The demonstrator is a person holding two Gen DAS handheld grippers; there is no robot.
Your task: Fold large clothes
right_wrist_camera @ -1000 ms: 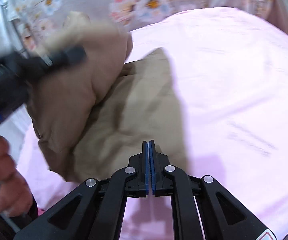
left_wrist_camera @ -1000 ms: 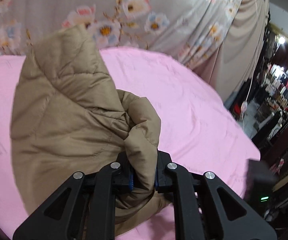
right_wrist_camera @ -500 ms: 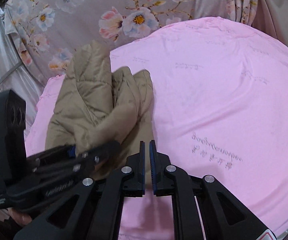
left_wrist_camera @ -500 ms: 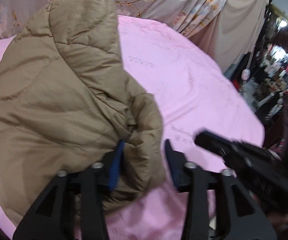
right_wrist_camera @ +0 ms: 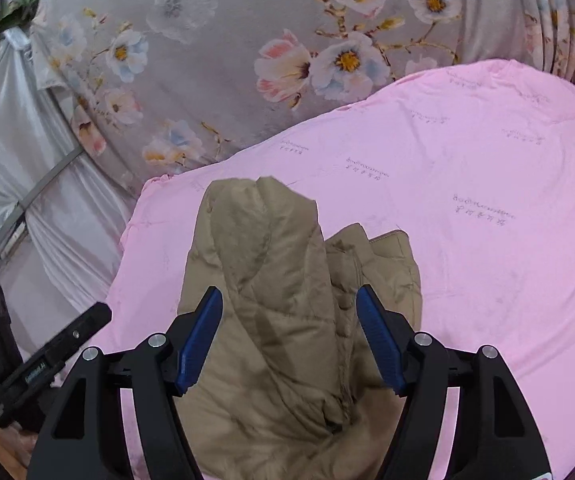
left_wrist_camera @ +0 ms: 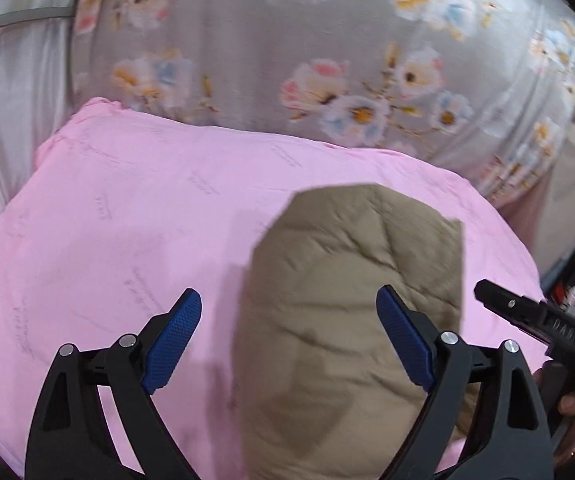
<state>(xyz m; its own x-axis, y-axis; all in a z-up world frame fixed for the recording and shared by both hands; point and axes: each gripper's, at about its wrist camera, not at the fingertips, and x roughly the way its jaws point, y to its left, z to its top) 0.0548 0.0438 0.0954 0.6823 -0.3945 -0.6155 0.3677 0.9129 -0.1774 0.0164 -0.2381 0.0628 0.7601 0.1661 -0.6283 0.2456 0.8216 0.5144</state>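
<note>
While jaws widen, left hand-held gripper (left_wrist_camera: 287, 336) empty, right hand-held gripper (right_wrist_camera: 289, 338) empty, above tan jacket (right_wrist_camera: 287, 320).

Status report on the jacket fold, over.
Left gripper, right gripper opening, nothing gripped. Tan jacket bundled on pink sheet. Nothing in the way.
</note>
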